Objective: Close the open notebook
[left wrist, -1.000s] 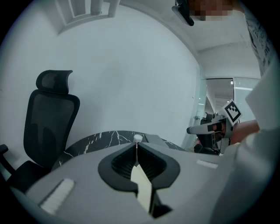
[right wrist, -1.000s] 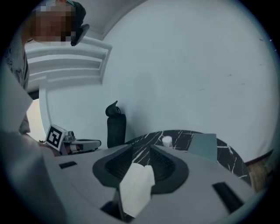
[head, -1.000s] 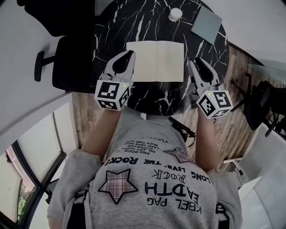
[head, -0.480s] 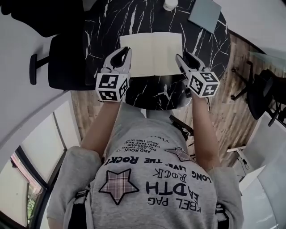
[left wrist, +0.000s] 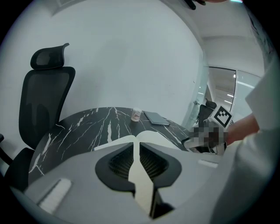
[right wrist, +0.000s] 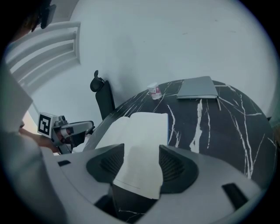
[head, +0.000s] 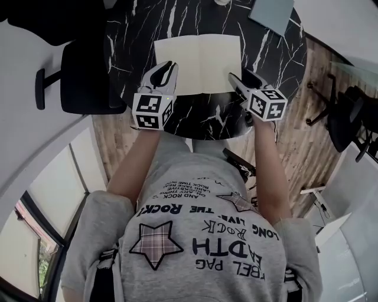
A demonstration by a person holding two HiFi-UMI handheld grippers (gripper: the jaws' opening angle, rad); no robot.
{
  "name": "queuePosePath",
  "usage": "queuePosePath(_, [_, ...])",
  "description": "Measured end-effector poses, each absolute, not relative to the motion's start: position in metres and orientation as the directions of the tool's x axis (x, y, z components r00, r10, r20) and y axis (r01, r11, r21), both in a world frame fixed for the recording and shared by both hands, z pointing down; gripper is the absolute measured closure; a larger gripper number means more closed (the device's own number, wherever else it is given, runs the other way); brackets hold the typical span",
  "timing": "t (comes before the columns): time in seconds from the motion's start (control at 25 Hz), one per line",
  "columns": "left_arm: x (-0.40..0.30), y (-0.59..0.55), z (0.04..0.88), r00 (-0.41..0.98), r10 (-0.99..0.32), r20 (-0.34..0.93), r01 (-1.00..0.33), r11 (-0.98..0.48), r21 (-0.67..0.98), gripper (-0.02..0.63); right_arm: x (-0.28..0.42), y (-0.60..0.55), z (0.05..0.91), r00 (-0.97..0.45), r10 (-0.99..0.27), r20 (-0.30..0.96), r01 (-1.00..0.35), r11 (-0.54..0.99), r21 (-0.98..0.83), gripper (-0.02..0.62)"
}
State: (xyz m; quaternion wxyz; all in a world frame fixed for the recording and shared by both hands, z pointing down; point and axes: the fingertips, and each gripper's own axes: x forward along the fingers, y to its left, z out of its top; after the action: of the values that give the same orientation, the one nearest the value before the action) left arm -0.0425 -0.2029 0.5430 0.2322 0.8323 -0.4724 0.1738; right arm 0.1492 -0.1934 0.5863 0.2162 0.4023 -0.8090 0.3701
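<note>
The open notebook [head: 198, 56] lies flat with cream pages up on the round black marble table [head: 277, 59]. My left gripper [head: 168, 66] hovers at its near left corner. In the left gripper view the left gripper [left wrist: 135, 146] has its pads all but together, and only a thin slit shows the notebook [left wrist: 159, 141] beyond. My right gripper [head: 241, 79] is at the near right corner, jaws opening. In the right gripper view the right gripper [right wrist: 142, 151] has wide-apart pads framing the notebook [right wrist: 135, 131], and nothing is pressed between them.
A closed grey book [head: 270, 13] and a small white cup [right wrist: 153, 91] sit at the table's far side. A black office chair [head: 82, 71] stands left of the table, another chair [head: 348, 118] at the right. The person's torso is close to the table's near edge.
Both grippers have come down toward the notebook's near corners. The right gripper's jaws have spread from nearly together to wide apart. The notebook has not moved.
</note>
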Motion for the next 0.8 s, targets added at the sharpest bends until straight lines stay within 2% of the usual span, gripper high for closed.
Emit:
queuePosePath(0.24, [-0.015, -0.191, 0.562, 0.531, -0.643, 0.552, -0.839, -0.492, 0.233, 0.552, 0.15, -0.187, 0.591, -0.574, -0.471, 0.67, -0.815, 0.408, -0.411, 0.376])
queuePosePath(0.8, [0.034, -0.188, 0.581, 0.575, -0.578, 0.58, -0.797, -0.554, 0.239, 0.554, 0.152, -0.172, 0.601, -0.574, -0.452, 0.682, -0.815, 0.398, -0.421, 0.374])
